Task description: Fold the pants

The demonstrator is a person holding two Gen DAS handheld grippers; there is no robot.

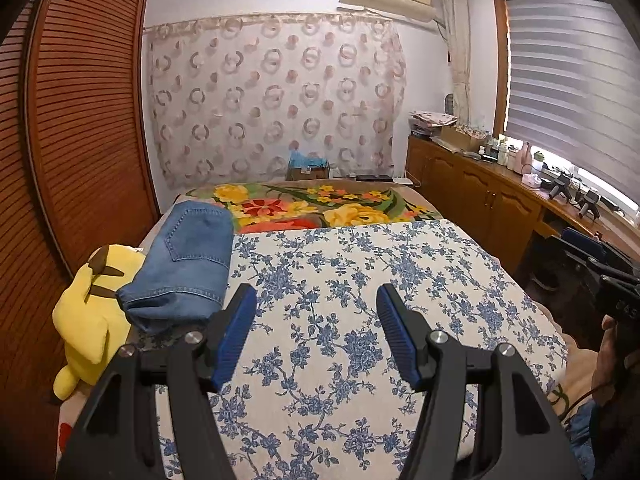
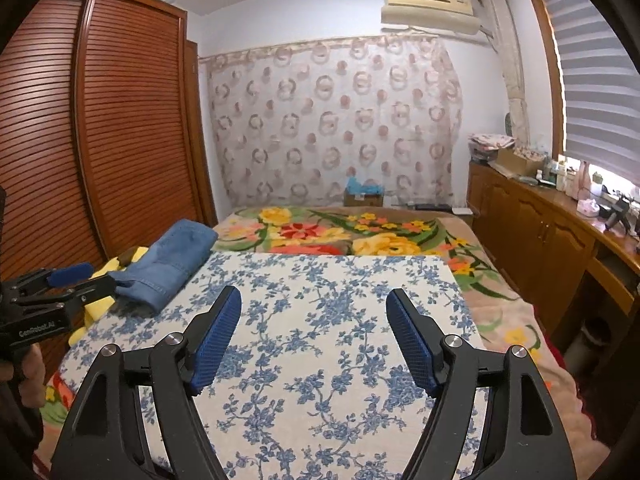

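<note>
Both of my grippers hold nothing, fingers spread wide over the bed. On my left gripper (image 1: 316, 300) the blue ribbed pads (image 1: 236, 332) stand well apart, with only the blue-and-white floral cloth (image 1: 360, 280) showing between them. My right gripper (image 2: 314, 304) is the same: fingers parted, pads (image 2: 216, 340) apart, hanging above the same floral cloth (image 2: 320, 320) and touching nothing that I can see.

The pants (image 1: 188, 268) are blue denim jeans, already folded into a compact stack. They lie at the left edge of the bed, just off the left border of the floral cloth, with a back pocket facing up. Their near end is just beside my left gripper's left finger, though I cannot tell whether the two touch. From my right wrist view the pants (image 2: 172, 264) sit far to the left, and my left gripper (image 2: 60, 284) shows there in side view, its fingertips right at the near end of the denim.

A yellow plush toy (image 1: 92, 312) lies against the left side of the pants, between them and the slatted wooden wardrobe (image 1: 80, 120). Beyond the floral cloth, a blanket with large yellow and red flowers (image 1: 320, 204) covers the far part of the bed. A wooden cabinet (image 1: 480, 188) runs along the right wall under the window blind (image 1: 568, 80), its top crowded with small items.
</note>
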